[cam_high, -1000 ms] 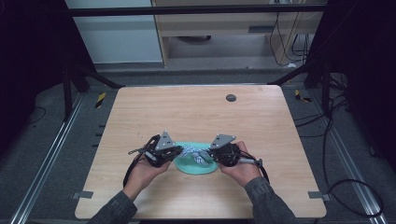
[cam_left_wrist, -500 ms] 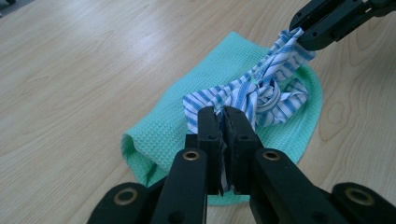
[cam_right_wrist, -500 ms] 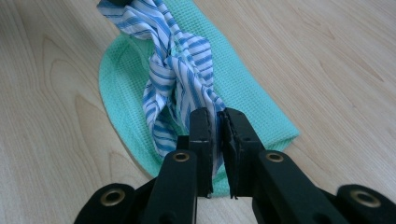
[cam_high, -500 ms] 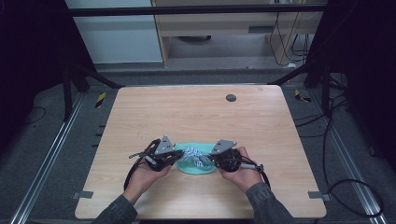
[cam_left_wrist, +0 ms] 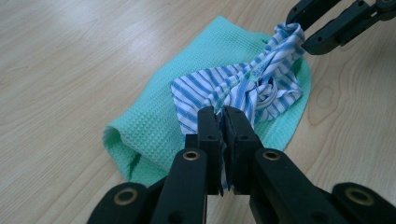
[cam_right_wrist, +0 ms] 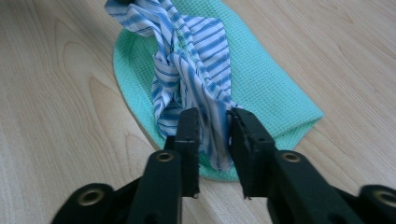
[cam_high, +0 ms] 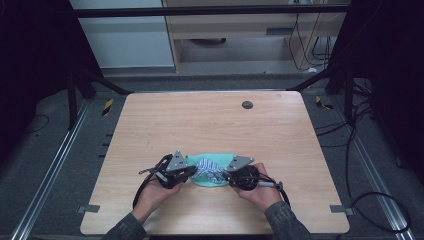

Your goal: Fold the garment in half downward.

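A blue-striped cloth [cam_left_wrist: 243,88] lies bunched on a green cloth [cam_left_wrist: 154,126] on the counter [cam_high: 210,120], stretched between the two grippers. The left gripper [cam_left_wrist: 223,122] has its jaws clamped tight on one end. The right gripper [cam_right_wrist: 214,126] has just been opening its jaws; the other end sits loosely in the gap.

Cloth [cam_high: 216,160] is lying on the table [cam_high: 210,120] near its front edge, roughly centred. Striped fabric [cam_left_wrist: 243,88] is sitting on top of the cloth. Left gripper [cam_high: 189,173] is sitting at the fabric's left end, right gripper [cam_high: 225,176] at its right end, the two facing each other across it.
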Demonstrator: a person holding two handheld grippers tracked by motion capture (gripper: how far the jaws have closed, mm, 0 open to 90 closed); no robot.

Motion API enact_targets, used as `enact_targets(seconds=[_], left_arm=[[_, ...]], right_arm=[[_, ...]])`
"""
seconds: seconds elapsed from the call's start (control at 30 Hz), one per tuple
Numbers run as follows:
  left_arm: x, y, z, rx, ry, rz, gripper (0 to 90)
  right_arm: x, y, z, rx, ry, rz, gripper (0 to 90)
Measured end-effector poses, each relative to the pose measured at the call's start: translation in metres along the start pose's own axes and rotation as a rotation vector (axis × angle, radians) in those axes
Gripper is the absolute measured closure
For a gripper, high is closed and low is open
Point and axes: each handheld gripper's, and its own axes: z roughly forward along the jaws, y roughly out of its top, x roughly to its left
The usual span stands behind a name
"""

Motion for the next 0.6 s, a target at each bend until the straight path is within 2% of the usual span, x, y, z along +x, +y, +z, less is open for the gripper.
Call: enact_targets(seconds=[0.4,0.6], left_arm=[[0.0000,0.0037,-0.0023,-0.005,0.000,0.014,86.3],[-0.0017,0.0004,-0.0042,-0.001,-0.010,0.031,86.1]], right_arm=[[-0.0093,0.0058,0.0010,0.028,-0.003,0.031,50.9],[-0.0045,0.0080,0.0039,0.029,0.027,0.030,52.7]])
